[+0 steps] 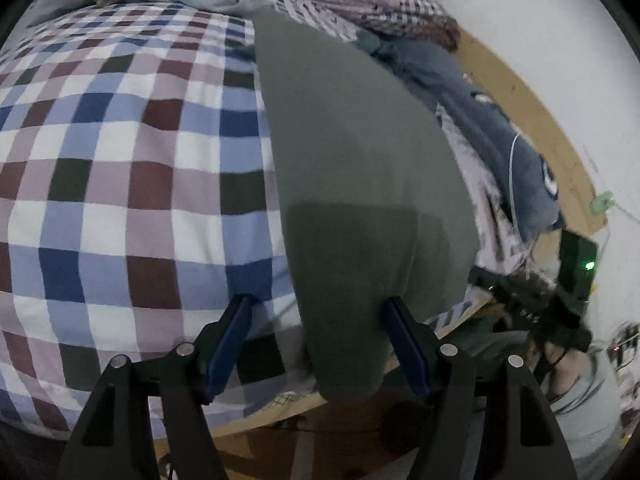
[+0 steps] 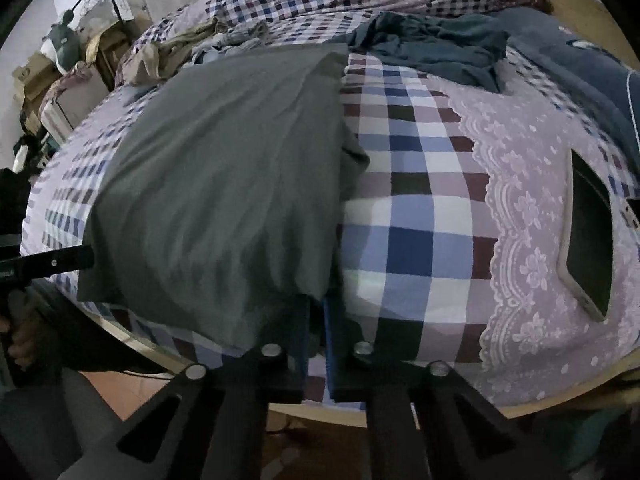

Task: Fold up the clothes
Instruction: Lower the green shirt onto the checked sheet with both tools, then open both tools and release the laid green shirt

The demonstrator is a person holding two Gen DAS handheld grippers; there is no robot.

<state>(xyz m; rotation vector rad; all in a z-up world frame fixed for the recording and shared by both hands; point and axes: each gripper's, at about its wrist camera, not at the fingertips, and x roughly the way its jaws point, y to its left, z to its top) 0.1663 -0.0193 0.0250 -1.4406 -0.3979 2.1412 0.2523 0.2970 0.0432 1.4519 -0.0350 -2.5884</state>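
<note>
The flat grey-green cotton garment (image 2: 224,184) ran lengthwise away from both grippers, its near hem clamped in the right gripper (image 2: 316,328) and lying between the parted jaws of the left gripper (image 1: 320,320).

A checked sheet (image 2: 408,216) covers the bed ahead of the tool, with a lilac lace cloth (image 2: 532,240) over it to the right. A dark phone (image 2: 588,240) lies on that lace, far right. Cardboard boxes (image 2: 36,80) stand beyond the bed, upper left.
</note>
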